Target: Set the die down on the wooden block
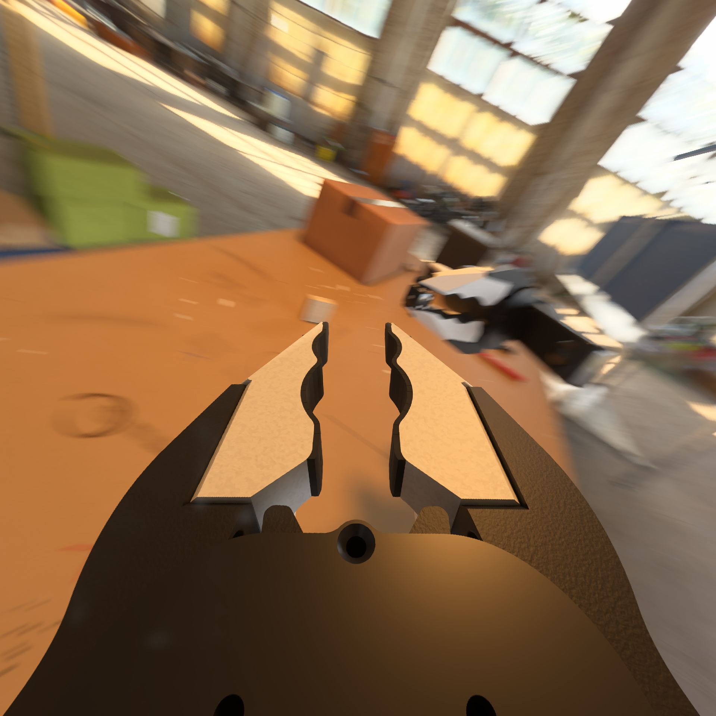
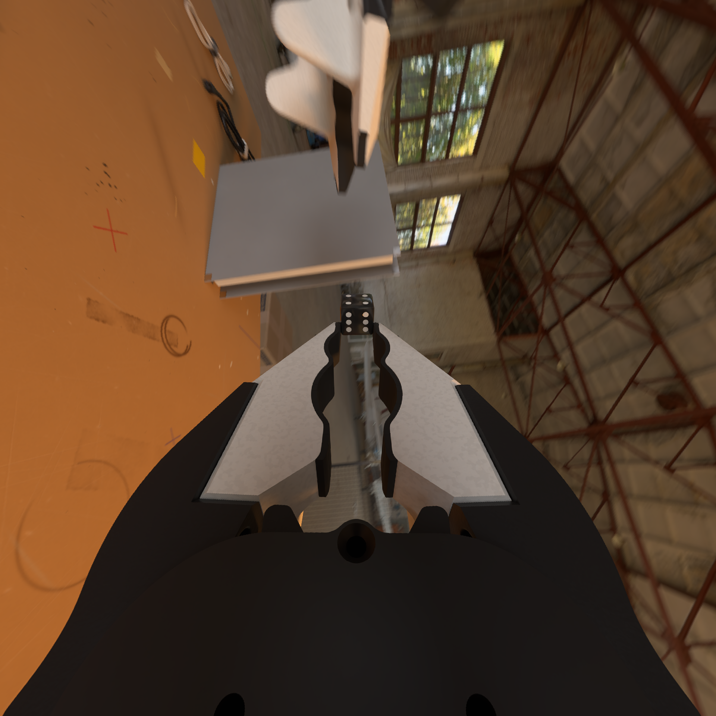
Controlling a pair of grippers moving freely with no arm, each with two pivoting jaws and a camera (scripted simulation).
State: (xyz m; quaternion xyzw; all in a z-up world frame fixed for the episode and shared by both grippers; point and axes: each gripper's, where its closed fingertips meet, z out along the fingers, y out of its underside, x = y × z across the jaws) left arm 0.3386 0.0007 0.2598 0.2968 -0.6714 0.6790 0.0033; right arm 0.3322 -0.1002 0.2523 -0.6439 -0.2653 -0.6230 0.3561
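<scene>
My right gripper [image 2: 356, 327] is shut on a black die [image 2: 356, 313] with white pips, pinched at the fingertips and held in the air. The right wrist view is rolled, so the orange table [image 2: 97, 310] runs down its left side. The wooden block [image 2: 302, 221] stands on the table ahead of the die, apart from it, and looks grey here. In the left wrist view it [image 1: 364, 228] is orange-brown and at the far middle. My left gripper [image 1: 355, 329] is open and empty, low over the table. The right gripper [image 1: 445, 314] shows blurred to its right; the die is hidden there.
A small pale object [image 1: 317, 308] sits on the table [image 1: 155, 348] just beyond the left fingertips. Green crates [image 1: 97, 193] stand off the table at the far left. A black cable [image 2: 228, 116] lies near the table's far edge. The left gripper [image 2: 341, 170] hangs before the block.
</scene>
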